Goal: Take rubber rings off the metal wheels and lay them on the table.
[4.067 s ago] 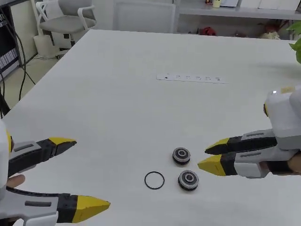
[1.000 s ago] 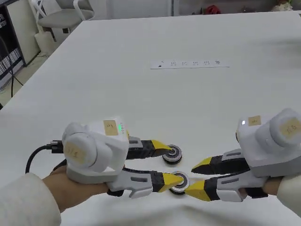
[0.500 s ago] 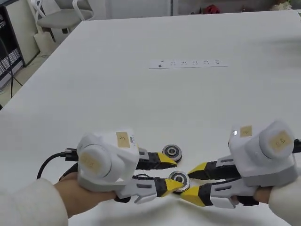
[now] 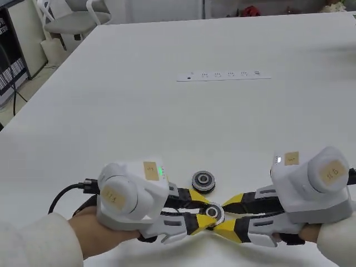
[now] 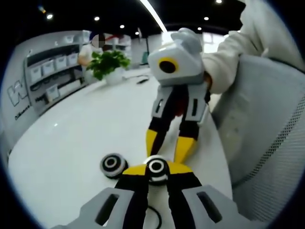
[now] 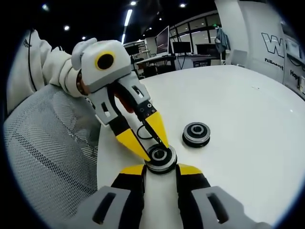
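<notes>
In the head view the two grippers met tip to tip at the near edge of the white table (image 4: 139,105), around 6 o'clock in the picture. The left gripper (image 4: 201,209) lay at 9 o'clock from the near wheel (image 4: 212,211), and the right gripper (image 4: 227,213) lay at 3 o'clock from it. The near wheel lay flat on the table between the four yellow tips. In the left gripper view, that gripper's tips pressed against the wheel's sides at 9 and 3 o'clock, clamped on it. The right gripper's jaws stood somewhat apart with their tips against the wheel's rim. Whether they gripped it could not be told. A dark band circled the wheel's rim, and the hub showed metal. The second wheel (image 4: 203,181) lay flat just beyond, at 11 o'clock from the near wheel. It was apart from it and touched neither gripper. It too had a dark band around it. Well beyond, at 12 o'clock, a white power strip (image 4: 224,75) lay across the table. An office chair (image 4: 72,16) stood off the table's far corner at 10 o'clock.
</notes>
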The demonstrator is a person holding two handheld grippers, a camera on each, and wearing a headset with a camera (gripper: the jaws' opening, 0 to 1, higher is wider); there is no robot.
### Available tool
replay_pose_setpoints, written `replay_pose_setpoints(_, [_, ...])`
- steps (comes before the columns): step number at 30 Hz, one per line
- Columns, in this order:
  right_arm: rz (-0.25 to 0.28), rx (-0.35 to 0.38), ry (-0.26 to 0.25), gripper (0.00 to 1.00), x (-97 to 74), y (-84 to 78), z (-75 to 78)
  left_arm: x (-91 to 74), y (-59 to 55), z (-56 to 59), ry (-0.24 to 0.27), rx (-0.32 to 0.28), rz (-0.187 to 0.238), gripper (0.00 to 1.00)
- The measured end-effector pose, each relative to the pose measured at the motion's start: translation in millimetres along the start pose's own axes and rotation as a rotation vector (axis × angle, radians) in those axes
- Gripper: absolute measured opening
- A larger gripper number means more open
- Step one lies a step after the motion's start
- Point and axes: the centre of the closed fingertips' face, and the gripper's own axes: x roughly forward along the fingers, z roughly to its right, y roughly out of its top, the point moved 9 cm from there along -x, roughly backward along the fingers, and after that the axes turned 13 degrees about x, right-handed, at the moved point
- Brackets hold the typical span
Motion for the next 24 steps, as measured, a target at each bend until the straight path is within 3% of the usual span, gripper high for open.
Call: replay_pose_setpoints(24, [0.017, 0.018, 0.006, 0.2, -5.3, -0.9, 1.0, 0.1, -2.5, -2.2, 0.004, -0.027, 0.013, 0.14])
